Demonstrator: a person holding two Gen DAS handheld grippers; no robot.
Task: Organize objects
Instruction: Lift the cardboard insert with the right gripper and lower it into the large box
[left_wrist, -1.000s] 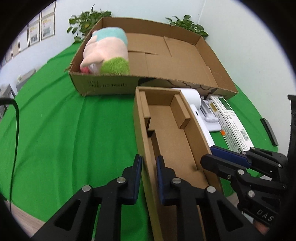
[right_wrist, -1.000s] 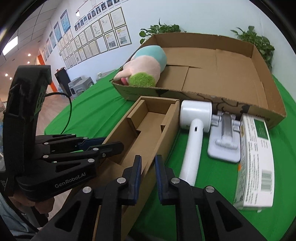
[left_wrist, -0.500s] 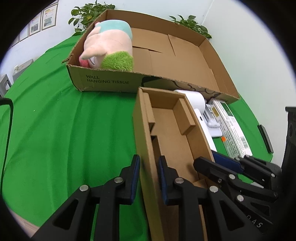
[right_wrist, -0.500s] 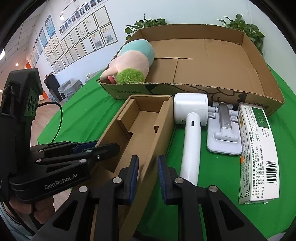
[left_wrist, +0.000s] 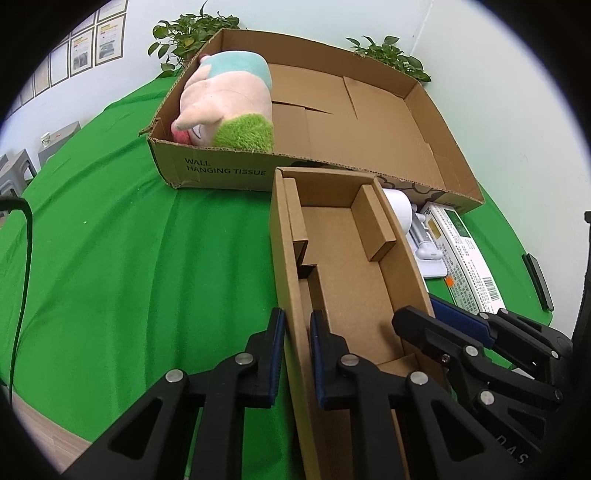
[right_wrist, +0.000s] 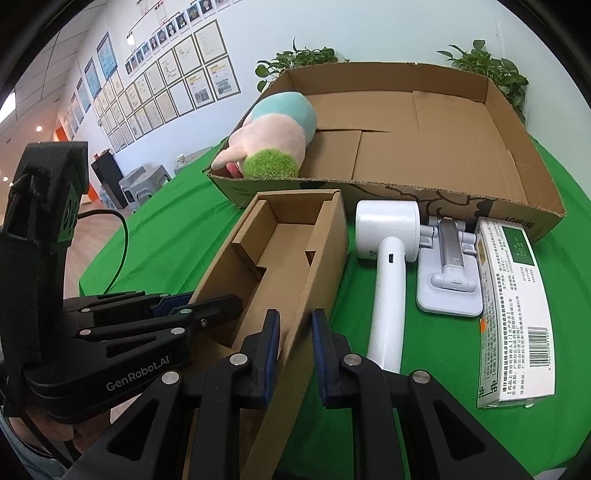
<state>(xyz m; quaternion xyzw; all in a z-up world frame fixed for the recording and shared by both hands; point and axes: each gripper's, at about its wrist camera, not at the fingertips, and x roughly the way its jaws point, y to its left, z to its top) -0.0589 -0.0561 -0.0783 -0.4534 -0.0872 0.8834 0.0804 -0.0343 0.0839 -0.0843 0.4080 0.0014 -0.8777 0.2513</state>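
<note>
A narrow open cardboard box (left_wrist: 354, 273) (right_wrist: 284, 258) is held between both grippers above the green cloth. My left gripper (left_wrist: 297, 332) is shut on its left wall; it also shows in the right wrist view (right_wrist: 207, 306). My right gripper (right_wrist: 294, 332) is shut on its right wall and shows in the left wrist view (left_wrist: 432, 317). A large open carton (left_wrist: 221, 168) (right_wrist: 517, 206) lies beyond, with a pink plush toy (left_wrist: 229, 107) (right_wrist: 273, 140) in its left end.
On the green cloth (left_wrist: 129, 258) to the right lie a white handheld device (right_wrist: 388, 266), a white folding stand (right_wrist: 448, 273) and a white-and-green medicine box (right_wrist: 513, 306). A black cable (left_wrist: 26, 258) runs at the left. Plants stand behind the carton.
The narrow box and both grippers have moved forward, closer to the large carton. The grip on both walls is unchanged.
</note>
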